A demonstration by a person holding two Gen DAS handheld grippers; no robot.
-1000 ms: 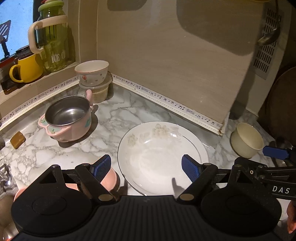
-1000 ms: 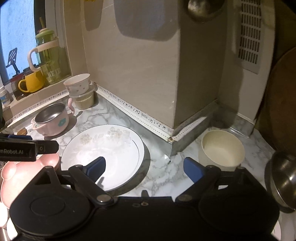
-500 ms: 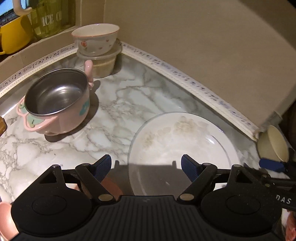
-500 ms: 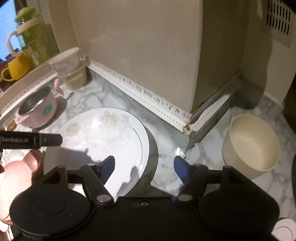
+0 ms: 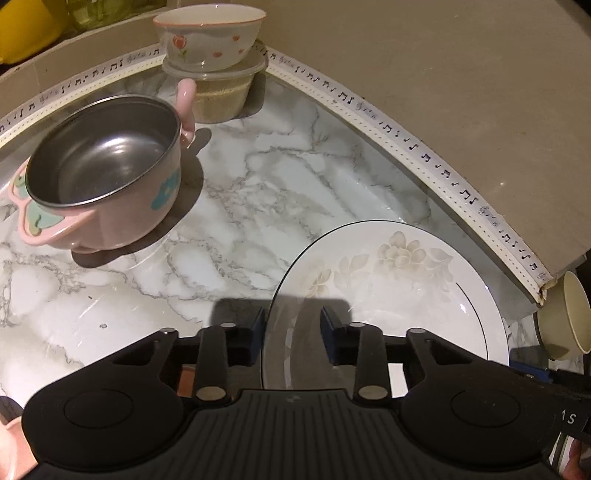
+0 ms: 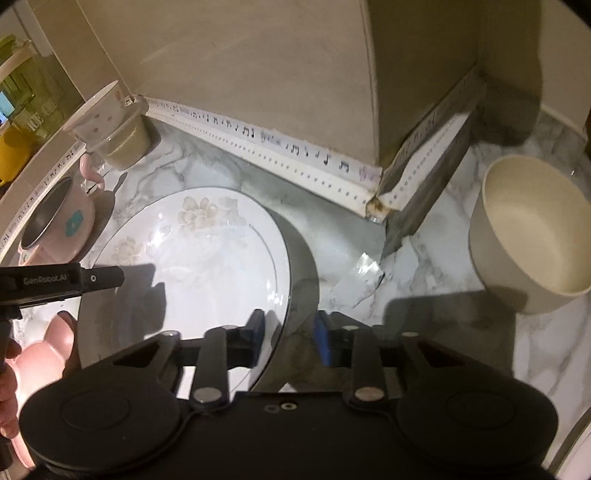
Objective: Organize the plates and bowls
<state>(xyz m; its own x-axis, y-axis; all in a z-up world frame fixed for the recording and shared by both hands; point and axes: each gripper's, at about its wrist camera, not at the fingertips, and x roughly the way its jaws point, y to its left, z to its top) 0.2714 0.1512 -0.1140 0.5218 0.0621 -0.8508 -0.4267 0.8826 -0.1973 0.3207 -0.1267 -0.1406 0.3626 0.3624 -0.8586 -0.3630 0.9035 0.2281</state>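
A white plate with a pale flower print [image 5: 388, 295] [image 6: 207, 258] lies on the marble counter. My left gripper [image 5: 291, 332] straddles the plate's left rim, jaws closing, a gap still showing beside the rim. My right gripper [image 6: 288, 330] straddles its right rim the same way, jaws closing, the rim in mid-gap. A pink steel-lined bowl with handles [image 5: 107, 173] [image 6: 55, 221] stands left of the plate. At the back, a floral bowl [image 5: 208, 33] sits on a clear lidded container [image 5: 221, 96]. A cream bowl [image 6: 532, 229] stands right of the wall corner.
A pink animal-shaped dish [image 6: 40, 354] lies at the plate's near left, under the left gripper's black body [image 6: 55, 282]. The beige wall corner [image 6: 373, 184] juts out close behind the plate. A yellow mug [image 5: 22, 26] stands on the ledge. Bare marble [image 5: 258, 177] lies between plate and pink bowl.
Both grippers have come down and forward onto the plate. Their jaws have narrowed from wide apart to a small gap, each around one side of the plate's rim.
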